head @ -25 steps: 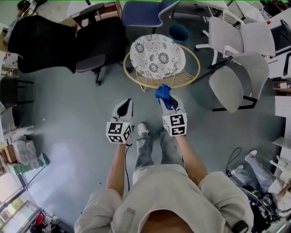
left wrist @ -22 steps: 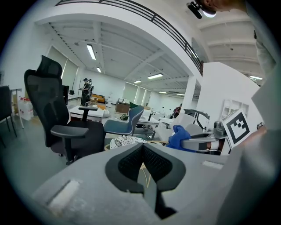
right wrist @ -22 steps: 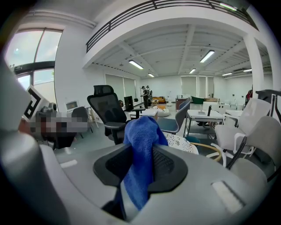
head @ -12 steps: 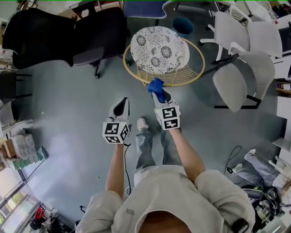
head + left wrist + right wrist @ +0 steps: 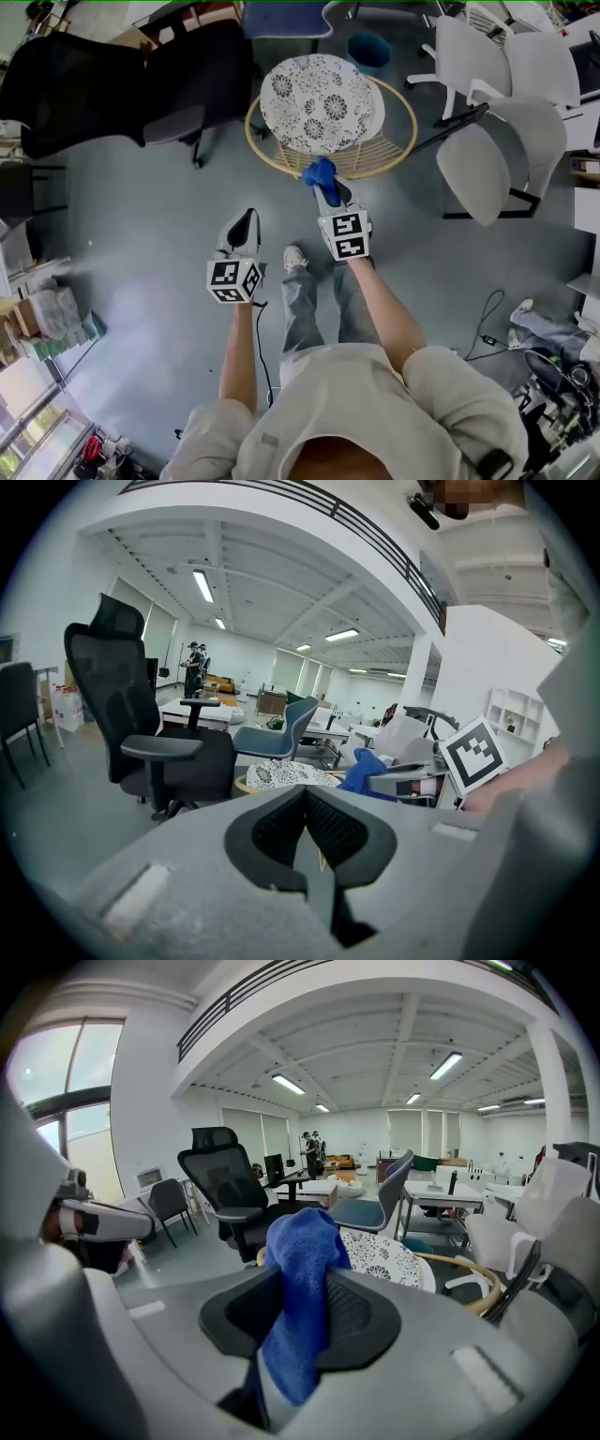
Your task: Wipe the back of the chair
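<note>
My right gripper (image 5: pixel 302 1309) has its jaws clamped on a blue cloth (image 5: pixel 298 1241), which bunches up above them. My left gripper (image 5: pixel 306 829) has its jaws pressed together with nothing between them. In the head view, the cloth sits at the near rim of the round wicker chair (image 5: pixel 401 141); I cannot tell whether it touches. A patterned cushion (image 5: pixel 322 98) fills the chair. The left gripper hangs nearer me, over grey floor (image 5: pixel 141 244).
</note>
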A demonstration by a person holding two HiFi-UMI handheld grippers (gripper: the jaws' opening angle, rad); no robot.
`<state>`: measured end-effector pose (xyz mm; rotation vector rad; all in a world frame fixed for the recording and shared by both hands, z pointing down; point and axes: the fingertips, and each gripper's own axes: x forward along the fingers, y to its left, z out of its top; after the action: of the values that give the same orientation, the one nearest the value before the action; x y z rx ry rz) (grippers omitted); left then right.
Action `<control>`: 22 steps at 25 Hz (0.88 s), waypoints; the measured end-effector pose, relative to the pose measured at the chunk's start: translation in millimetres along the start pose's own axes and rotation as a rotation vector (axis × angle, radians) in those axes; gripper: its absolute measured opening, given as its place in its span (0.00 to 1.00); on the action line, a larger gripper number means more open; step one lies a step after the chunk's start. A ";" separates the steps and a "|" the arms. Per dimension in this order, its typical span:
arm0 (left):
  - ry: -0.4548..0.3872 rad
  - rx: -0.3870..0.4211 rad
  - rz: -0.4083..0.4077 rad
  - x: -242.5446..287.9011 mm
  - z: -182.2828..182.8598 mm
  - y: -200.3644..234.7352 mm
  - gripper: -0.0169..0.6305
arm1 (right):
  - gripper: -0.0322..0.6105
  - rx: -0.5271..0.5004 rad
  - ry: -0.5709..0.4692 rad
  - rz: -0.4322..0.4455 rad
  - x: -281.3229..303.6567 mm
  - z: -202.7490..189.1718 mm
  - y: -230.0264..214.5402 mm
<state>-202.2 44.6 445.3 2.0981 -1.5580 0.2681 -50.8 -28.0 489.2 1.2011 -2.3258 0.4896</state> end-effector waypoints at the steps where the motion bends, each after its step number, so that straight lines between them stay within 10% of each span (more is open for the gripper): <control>1: 0.002 0.001 -0.006 2.3 0.0 -3.1 0.03 | 0.22 0.000 0.000 -0.008 -2.1 -0.7 -4.6; 22: 0.022 0.029 -0.109 50.4 -2.9 -83.5 0.03 | 0.22 0.010 0.034 -0.176 -62.7 -25.1 -139.2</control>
<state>-107.4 21.7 446.8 2.1866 -1.4289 0.2758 102.2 -50.7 488.1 1.3757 -2.1670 0.4567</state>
